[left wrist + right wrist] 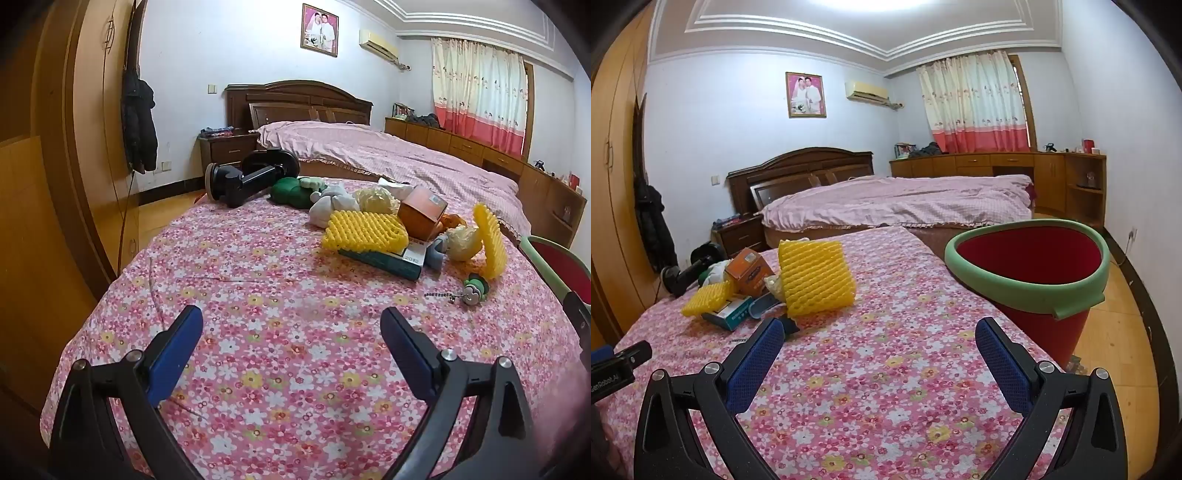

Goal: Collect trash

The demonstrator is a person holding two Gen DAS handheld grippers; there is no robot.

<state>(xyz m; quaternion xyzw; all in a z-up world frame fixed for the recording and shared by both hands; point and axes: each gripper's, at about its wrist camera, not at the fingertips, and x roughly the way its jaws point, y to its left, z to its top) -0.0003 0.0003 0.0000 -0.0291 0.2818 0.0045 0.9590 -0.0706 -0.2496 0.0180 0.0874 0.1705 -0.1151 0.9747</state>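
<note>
Both grippers' fingers (194, 325) (774, 334) spread empty over bare floral cloth (886, 369); red bin (1034, 258) at its right edge

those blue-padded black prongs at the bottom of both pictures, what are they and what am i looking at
They are the two fingers of a hand-held gripper; a person carries one in each hand, each with a fisheye camera looking along its fingers. One picture comes from the left hand-held gripper, the other from the right hand-held gripper. Both are open and hold nothing. Below them is a flowered bedspread with a pile of clutter: yellow foam netting, an orange box, a teal box, soft toys. A red bin with a green rim stands beside it.
</note>
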